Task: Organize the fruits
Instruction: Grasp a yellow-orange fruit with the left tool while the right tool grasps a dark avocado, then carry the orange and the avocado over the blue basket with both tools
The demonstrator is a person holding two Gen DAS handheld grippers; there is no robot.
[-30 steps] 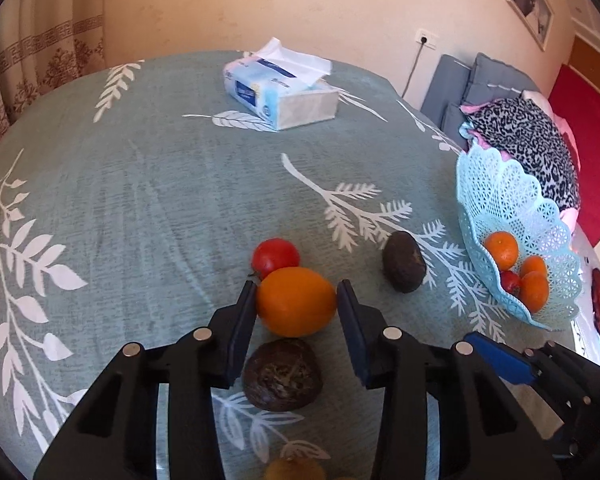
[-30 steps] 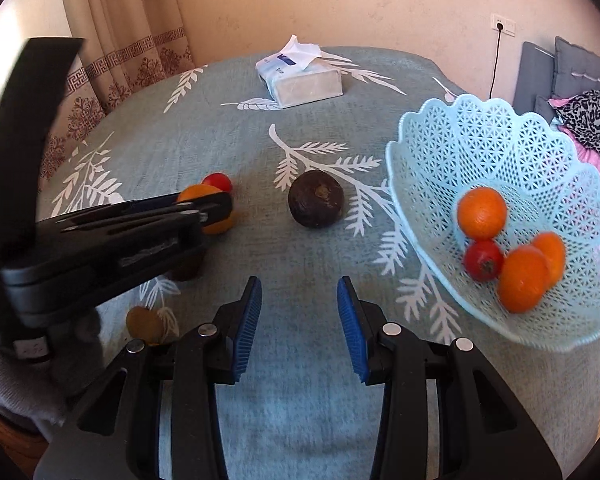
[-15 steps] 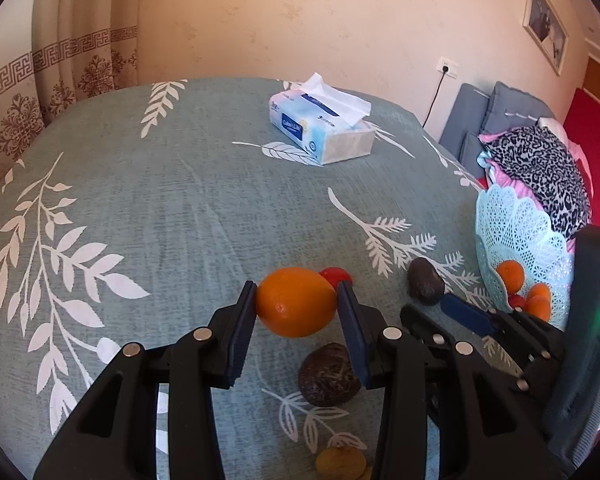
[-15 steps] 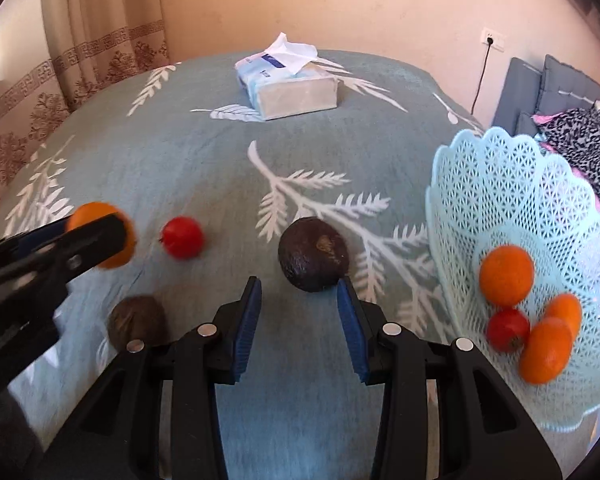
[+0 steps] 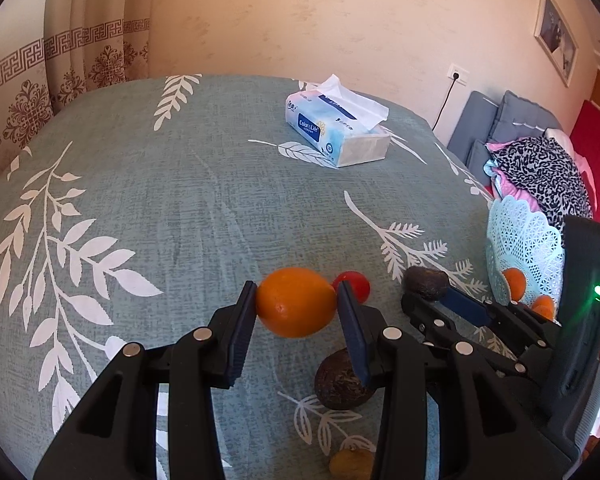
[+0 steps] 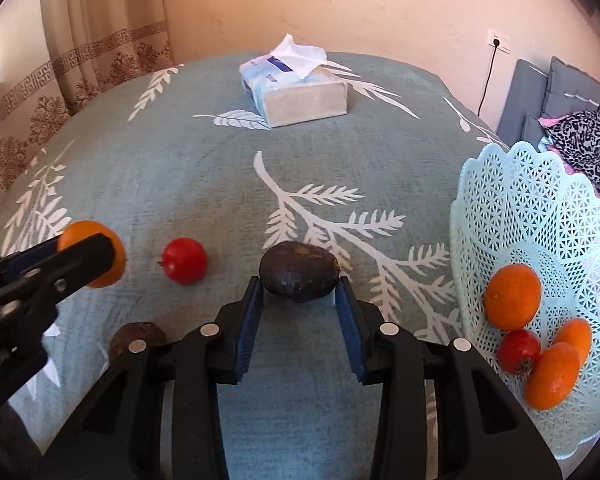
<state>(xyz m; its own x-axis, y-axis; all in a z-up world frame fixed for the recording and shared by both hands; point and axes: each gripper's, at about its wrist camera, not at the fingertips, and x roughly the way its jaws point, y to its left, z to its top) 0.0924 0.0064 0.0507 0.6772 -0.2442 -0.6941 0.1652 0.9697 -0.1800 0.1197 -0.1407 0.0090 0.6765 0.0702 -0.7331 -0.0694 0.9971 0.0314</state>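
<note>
Our left hand-held gripper (image 5: pixel 295 308) is clamped on a smooth oval orange fruit (image 5: pixel 295 302), lifted clear of the grey-green leaf-print tabletop (image 5: pixel 179 200). Our right hand-held gripper (image 6: pixel 298 292) is closing its jaws around a dark purple wrinkled fruit (image 6: pixel 298 271) that lies on the cloth; the pads look just at its sides, not yet pressing. We judge the job roughly half done. Left on the tabletop are a small red round fruit (image 6: pixel 184 260), a second dark brown fruit (image 5: pixel 340 380) and a small tan fruit (image 5: pixel 352 464). The pale blue lattice plastic basket (image 6: pixel 520 208) holds three orange fruits and one red one.
</note>
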